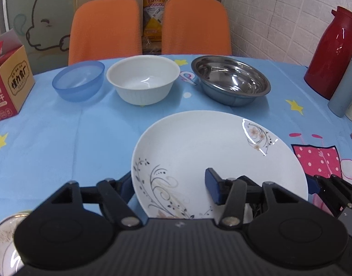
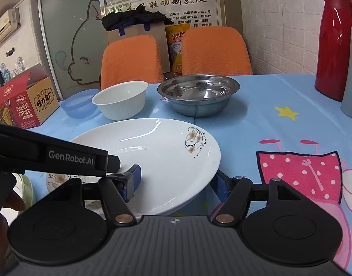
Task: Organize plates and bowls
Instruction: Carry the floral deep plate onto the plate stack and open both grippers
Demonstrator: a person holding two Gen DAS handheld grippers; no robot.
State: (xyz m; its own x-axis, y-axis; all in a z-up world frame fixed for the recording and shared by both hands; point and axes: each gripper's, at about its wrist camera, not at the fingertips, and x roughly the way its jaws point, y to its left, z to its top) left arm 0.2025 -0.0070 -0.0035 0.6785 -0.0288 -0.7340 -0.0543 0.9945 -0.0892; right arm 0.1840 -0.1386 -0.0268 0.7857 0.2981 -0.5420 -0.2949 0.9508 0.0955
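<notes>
Left tongs (image 1: 169, 184): half apart, astride the left part of the plate (image 1: 210, 149). One blue pad (image 1: 212, 188) sits over the plate's inner face and the other finger is hidden behind its left rim. Whether the pads press, I cannot tell.
Right tongs (image 2: 176, 182): clamped on the plate's right part, one pad on the inner face, the other under the right rim.
Plate: white, floral print at two edges, nearest item. It is tilted, with its right rim clear of the tabletop (image 1: 61, 138), between both tongs.
Blue bowl (image 1: 78, 81): translucent, upright, far row, left.
White bowl (image 1: 142, 80): upright, far row, middle, just beside the blue bowl.
Steel bowl (image 1: 230, 80): upright, far row, right, apart from the white bowl.
Dish (image 1: 3, 241): patterned, lower left, mostly hidden by the left tongs.
Tabletop: blue printed cloth with stars.
Box (image 1: 8, 87): red and tan, flap open, left edge.
Flask (image 1: 332, 53): red, right edge, a grey cup (image 1: 344, 87) just beside it.
Chairs (image 1: 104, 27): two, orange, behind the tabletop.
</notes>
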